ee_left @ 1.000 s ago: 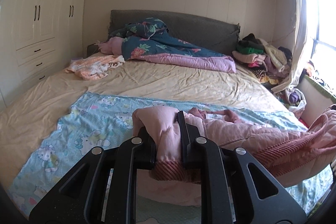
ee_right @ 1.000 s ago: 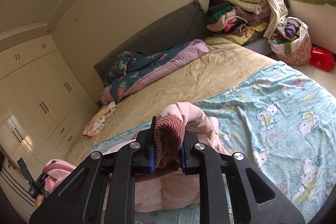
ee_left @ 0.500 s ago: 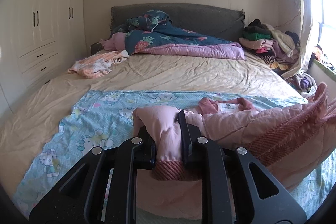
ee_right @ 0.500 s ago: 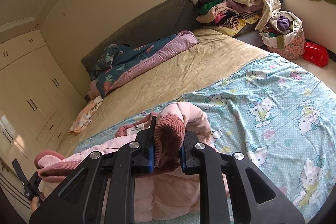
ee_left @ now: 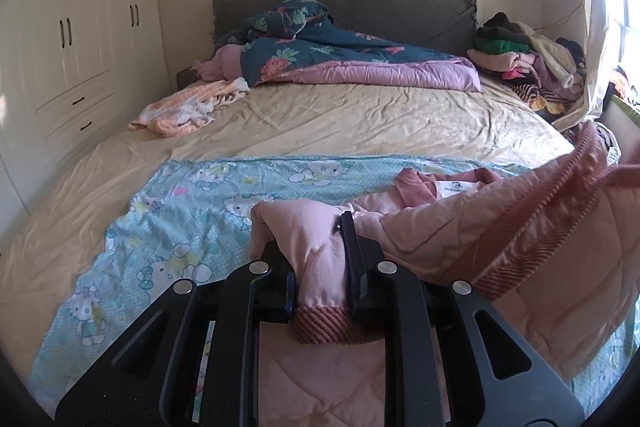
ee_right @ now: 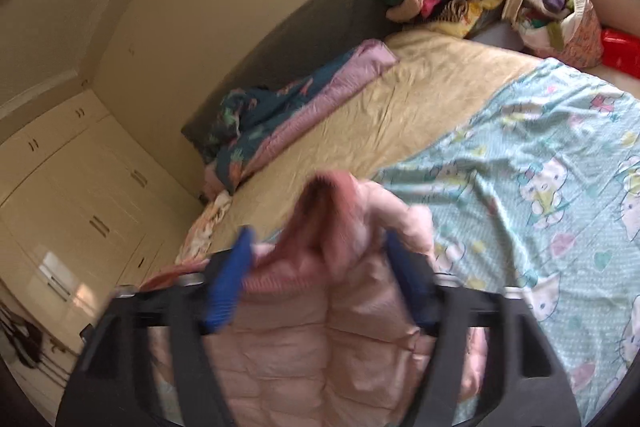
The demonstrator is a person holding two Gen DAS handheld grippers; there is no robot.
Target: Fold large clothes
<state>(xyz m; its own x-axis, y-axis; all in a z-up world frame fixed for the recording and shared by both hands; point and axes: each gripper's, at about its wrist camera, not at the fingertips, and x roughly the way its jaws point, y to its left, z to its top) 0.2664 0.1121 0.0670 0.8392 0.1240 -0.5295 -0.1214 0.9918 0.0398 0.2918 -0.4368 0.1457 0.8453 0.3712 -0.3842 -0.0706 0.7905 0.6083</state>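
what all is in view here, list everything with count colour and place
jacket: one, pink, quilted, on the sheet at the near end of the bed
sheet: one, light blue with cartoon cats, spread over the near half of the bed
bed: one, beige cover, grey headboard
quilt: one, dark blue floral with purple lining, bunched by the headboard
cloth: one, orange and white, crumpled beside the quilt
clothes pile: one, mixed colours, far corner by the window
wardrobe: one, cream, along the wall
bag: one, patterned, stuffed, on the floor
box: one, red, beside the bag
left tool: black, shut on the jacket
right tool: black with blue pads, opening, jacket between them
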